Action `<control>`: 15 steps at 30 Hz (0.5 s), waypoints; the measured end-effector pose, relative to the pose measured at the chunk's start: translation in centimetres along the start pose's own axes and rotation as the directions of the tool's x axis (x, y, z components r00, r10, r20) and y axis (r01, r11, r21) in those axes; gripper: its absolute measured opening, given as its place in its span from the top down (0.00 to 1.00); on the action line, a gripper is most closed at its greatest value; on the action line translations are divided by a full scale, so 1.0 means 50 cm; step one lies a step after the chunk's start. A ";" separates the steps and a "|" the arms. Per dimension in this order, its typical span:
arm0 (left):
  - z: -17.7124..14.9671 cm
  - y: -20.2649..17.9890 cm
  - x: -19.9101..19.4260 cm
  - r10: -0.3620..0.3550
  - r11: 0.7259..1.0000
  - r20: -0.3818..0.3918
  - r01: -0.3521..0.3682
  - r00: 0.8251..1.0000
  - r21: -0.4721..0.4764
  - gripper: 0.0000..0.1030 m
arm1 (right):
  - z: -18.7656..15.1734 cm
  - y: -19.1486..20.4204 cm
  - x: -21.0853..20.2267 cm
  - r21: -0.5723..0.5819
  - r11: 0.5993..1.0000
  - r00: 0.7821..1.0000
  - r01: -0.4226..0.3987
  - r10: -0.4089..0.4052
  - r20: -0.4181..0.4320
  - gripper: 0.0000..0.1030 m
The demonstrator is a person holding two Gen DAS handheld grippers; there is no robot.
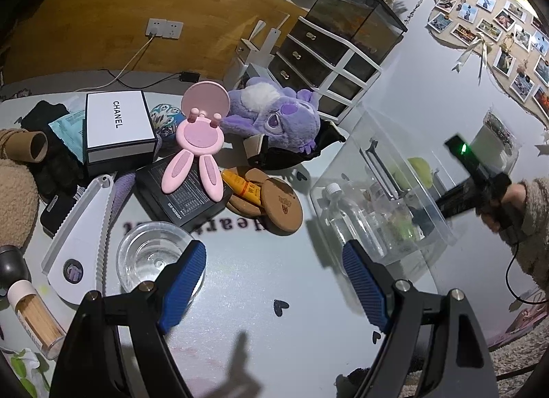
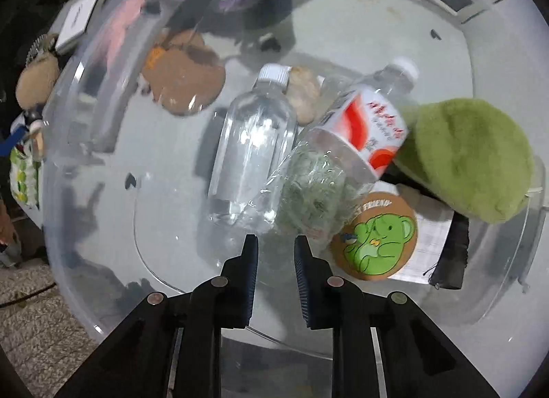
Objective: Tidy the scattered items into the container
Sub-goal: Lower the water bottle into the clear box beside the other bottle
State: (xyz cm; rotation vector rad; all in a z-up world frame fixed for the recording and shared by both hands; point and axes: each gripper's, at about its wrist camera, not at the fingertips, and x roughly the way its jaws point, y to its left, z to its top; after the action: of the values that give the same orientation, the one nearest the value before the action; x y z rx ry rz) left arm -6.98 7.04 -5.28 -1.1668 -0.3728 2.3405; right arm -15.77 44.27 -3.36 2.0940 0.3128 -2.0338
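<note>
Hovering inside the clear container (image 2: 85,144) at the desk's right edge, the right gripper (image 2: 276,250) points down, jaws narrowed to a slim gap with nothing between them.
Beneath it lie a clear bottle (image 2: 252,144), a red-labelled bottle (image 2: 363,123), a green plush (image 2: 470,157) and a bear coaster (image 2: 377,236). The left gripper (image 1: 274,284) hangs wide and empty over the desk (image 1: 260,271), a glass dish (image 1: 151,254) by its left finger; cork coasters (image 1: 278,206) and a pink rabbit stand (image 1: 199,144) sit toward the far edge.

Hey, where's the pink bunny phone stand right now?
In the left wrist view, the pink bunny phone stand is left of centre on the table, its ears resting on a black box, between the white Chanel box and the purple plush toy.
</note>
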 end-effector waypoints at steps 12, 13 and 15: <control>0.006 -0.003 0.009 0.012 1.000 -0.011 -0.012 1.000 0.019 0.20 | 0.053 -0.171 0.027 0.360 0.932 0.996 -0.051 0.019 0.091 0.78; 0.006 0.001 0.010 0.016 1.000 -0.013 -0.016 1.000 0.010 0.20 | 0.047 -0.186 0.030 0.426 0.897 0.990 -0.120 0.074 0.123 0.78; 0.007 0.009 0.011 0.021 1.000 -0.015 -0.021 1.000 -0.007 0.20 | 0.039 -0.201 0.034 0.511 0.830 0.973 -0.224 0.157 0.170 0.78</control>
State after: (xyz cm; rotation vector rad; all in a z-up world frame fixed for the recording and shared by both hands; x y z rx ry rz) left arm -7.67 6.96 -5.63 -1.1964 -0.3661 2.3490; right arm -20.51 53.32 -5.10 2.1473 -0.5245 -2.2914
